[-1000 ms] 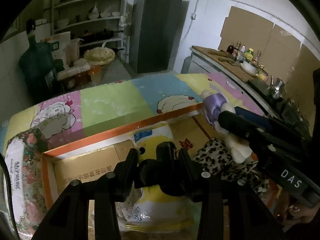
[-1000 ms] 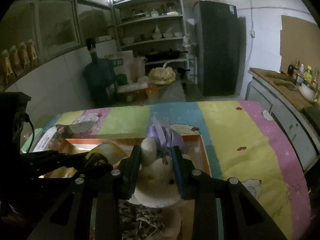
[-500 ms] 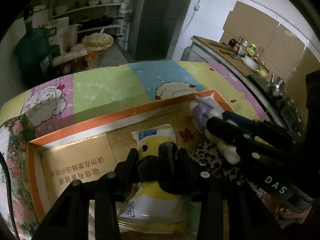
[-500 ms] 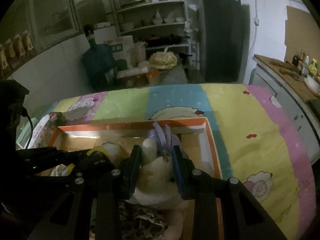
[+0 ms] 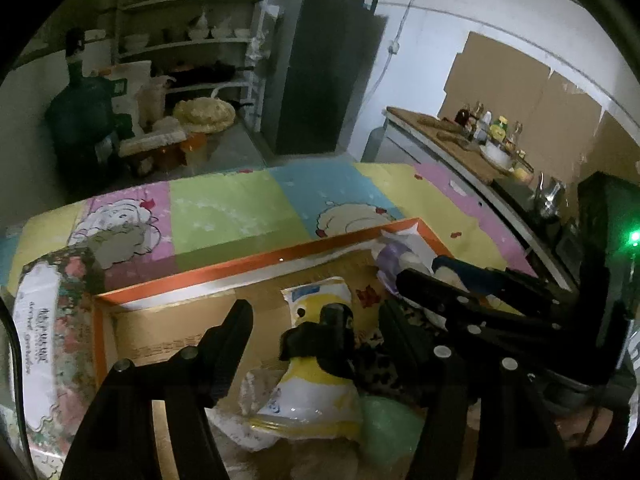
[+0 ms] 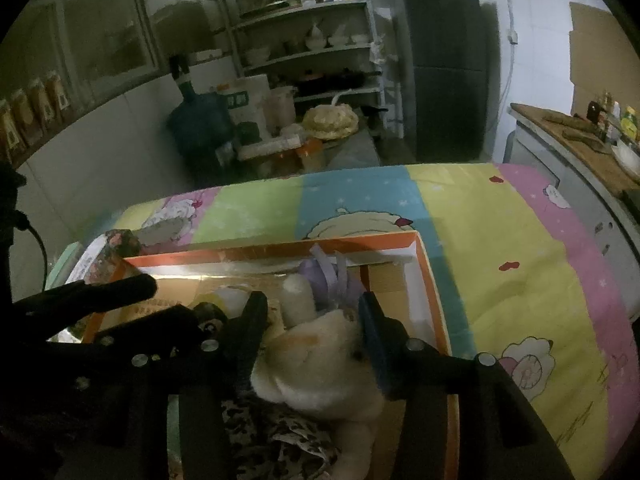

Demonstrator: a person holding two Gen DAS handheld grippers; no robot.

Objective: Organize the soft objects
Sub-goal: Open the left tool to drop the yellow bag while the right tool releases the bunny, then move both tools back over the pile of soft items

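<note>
**Both grippers let go over the orange-rimmed box**

The left gripper [image 5: 316,320] hung over the cardboard box [image 5: 248,270], its jaws opening. The yellow plush toy [image 5: 316,364] lay between and below its fingers, clear of the left one; contact on the other side could not be told. It rested on the box floor beside a leopard-print cloth [image 5: 380,368].

The right gripper [image 6: 312,320] was also opening. The cream stuffed rabbit [image 6: 320,364] with a purple ribbon [image 6: 332,280] sat between its spread fingers, in the box's far right corner, atop the leopard cloth. Around the box lay a pastel patchwork sheet [image 6: 500,232].
</note>
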